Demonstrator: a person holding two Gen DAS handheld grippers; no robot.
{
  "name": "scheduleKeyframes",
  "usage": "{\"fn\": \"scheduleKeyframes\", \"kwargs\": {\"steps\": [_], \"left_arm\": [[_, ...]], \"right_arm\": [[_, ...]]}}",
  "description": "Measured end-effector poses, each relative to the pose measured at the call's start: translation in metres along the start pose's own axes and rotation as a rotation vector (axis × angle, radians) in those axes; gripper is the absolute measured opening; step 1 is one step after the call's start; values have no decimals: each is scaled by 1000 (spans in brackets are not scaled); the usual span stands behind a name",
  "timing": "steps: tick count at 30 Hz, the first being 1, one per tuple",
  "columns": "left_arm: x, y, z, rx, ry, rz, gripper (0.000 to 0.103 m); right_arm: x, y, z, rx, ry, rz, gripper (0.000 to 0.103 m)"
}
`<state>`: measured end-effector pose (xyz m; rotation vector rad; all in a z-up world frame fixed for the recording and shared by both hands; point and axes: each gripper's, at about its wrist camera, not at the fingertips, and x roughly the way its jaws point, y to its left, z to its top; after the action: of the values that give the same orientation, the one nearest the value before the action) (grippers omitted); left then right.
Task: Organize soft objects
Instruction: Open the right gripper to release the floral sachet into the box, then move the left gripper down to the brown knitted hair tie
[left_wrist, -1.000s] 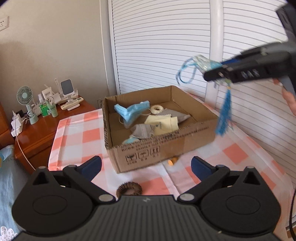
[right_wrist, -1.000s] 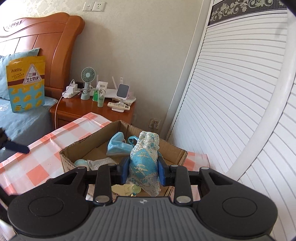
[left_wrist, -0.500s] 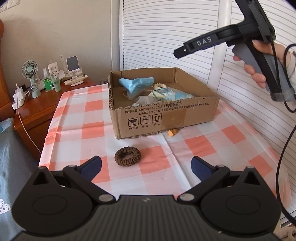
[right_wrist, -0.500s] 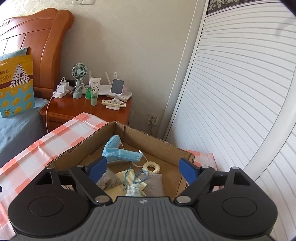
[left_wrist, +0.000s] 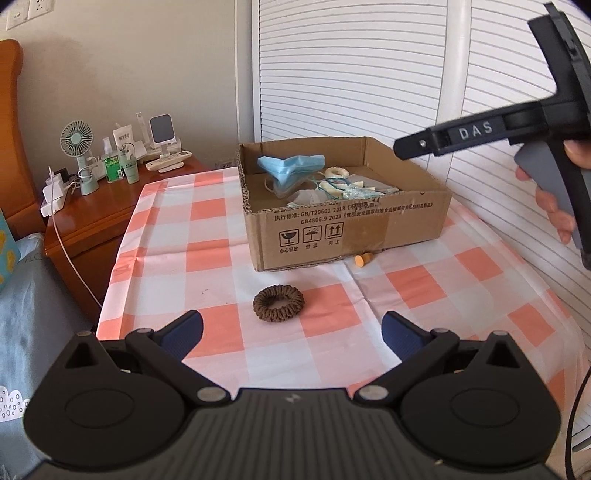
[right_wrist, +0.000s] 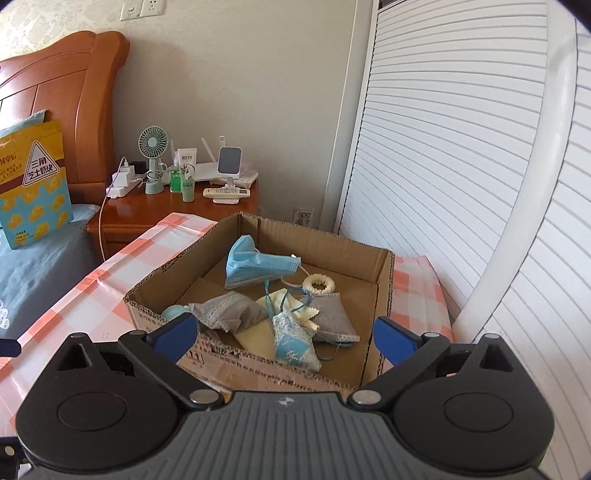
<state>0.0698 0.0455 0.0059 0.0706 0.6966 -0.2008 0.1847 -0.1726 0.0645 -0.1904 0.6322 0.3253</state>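
A cardboard box (left_wrist: 347, 225) sits on the surface (left_wrist: 424, 295), which has a pink and white checked cloth on it. Inside the box is a pile of soft things. There is a light blue face mask (right_wrist: 255, 267) near the back, a gray mask (right_wrist: 229, 314) near the front edge, a gray pouch (right_wrist: 332, 321), a pale yellow cloth (right_wrist: 291, 306), a cream fluffy hair ring (right_wrist: 319, 284), and a small blue lace bag (right_wrist: 293, 341) with a thin string lying on top of the pile.

A brown hair ring (left_wrist: 279, 303) lies flat on the cloth in front of the box, apart from it (it is not in the box yet). A small orange thing (left_wrist: 362, 259) lies just beside the front wall of the box.

The left hand-held gripper (left_wrist: 291, 332) is low over the near part of the surface. Its two blue fingers are spread wide with nothing between them, and the brown hair ring lies just ahead of the gap.

The right hand-held gripper (right_wrist: 284, 336) hangs above the near edge of the box. Its fingers are spread wide too and hold nothing.

Off to the side is a wooden nightstand (right_wrist: 173, 210) with a little green fan (right_wrist: 153, 147) on it.
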Motion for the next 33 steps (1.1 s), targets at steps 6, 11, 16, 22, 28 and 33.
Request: {"fn": "scheduleKeyframes", "kwargs": {"steps": [6, 11, 16, 22, 28, 33], "left_arm": [[1, 15, -7, -36, 10, 29, 102], [5, 26, -10, -68, 24, 42, 102], [12, 32, -11, -79, 42, 44, 102], [22, 36, -12, -83, 65, 41, 102], [32, 38, -11, -94, 84, 35, 102], [37, 36, -9, -87, 93, 28, 102]], "right_arm": [[12, 20, -37, 25, 66, -9, 103], [43, 34, -63, 42, 144, -36, 103], [71, 43, -77, 74, 187, -60, 103], [90, 41, -84, 124, 181, -123, 103], [98, 31, -84, 187, 174, -126, 103], [100, 28, -82, 212, 177, -171, 103]]}}
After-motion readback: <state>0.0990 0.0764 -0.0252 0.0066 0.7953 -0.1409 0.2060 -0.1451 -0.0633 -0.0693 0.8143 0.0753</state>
